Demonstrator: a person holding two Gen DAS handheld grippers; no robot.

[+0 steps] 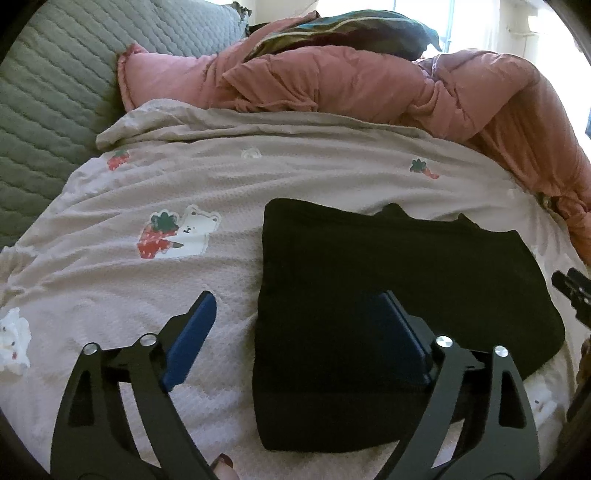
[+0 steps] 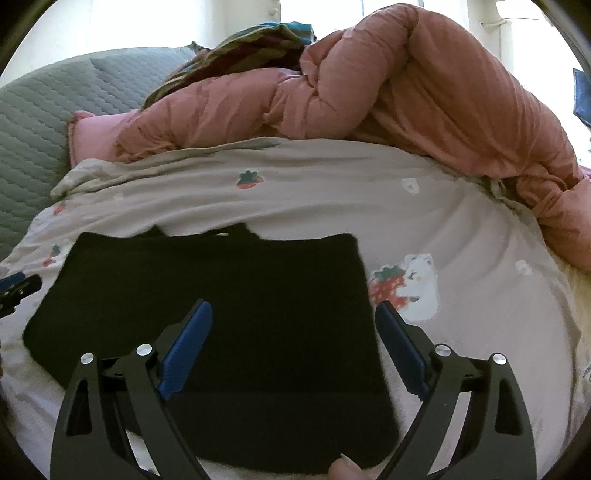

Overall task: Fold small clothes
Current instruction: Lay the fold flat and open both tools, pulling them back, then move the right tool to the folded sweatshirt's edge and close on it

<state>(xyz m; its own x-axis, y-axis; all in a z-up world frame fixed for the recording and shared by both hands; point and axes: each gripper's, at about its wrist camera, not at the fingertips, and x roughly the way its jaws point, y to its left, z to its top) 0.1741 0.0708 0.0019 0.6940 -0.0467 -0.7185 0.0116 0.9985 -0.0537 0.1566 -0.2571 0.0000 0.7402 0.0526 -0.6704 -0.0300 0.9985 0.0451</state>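
A black garment (image 1: 388, 258), folded into a rough rectangle, lies flat on the beige bed sheet (image 1: 184, 184) printed with strawberries and bears. My left gripper (image 1: 295, 299) hovers open over the garment's left edge: one blue pad (image 1: 192, 339) is over bare sheet, the other over the black cloth, and nothing is held. In the right wrist view the same garment (image 2: 221, 273) fills the lower left. My right gripper (image 2: 293, 306) is open above its right edge with nothing between the pads. Each gripper's tip shows at the rim of the other view: the right (image 1: 570, 291), the left (image 2: 18, 282).
A bunched pink quilt (image 1: 369, 85) runs along the far side of the bed and curls down the right. A grey quilted cushion (image 1: 55, 92) stands at the left. A striped cloth (image 1: 351, 29) lies behind the quilt, under a bright window. A fingertip (image 2: 343, 470) shows at the bottom edge.
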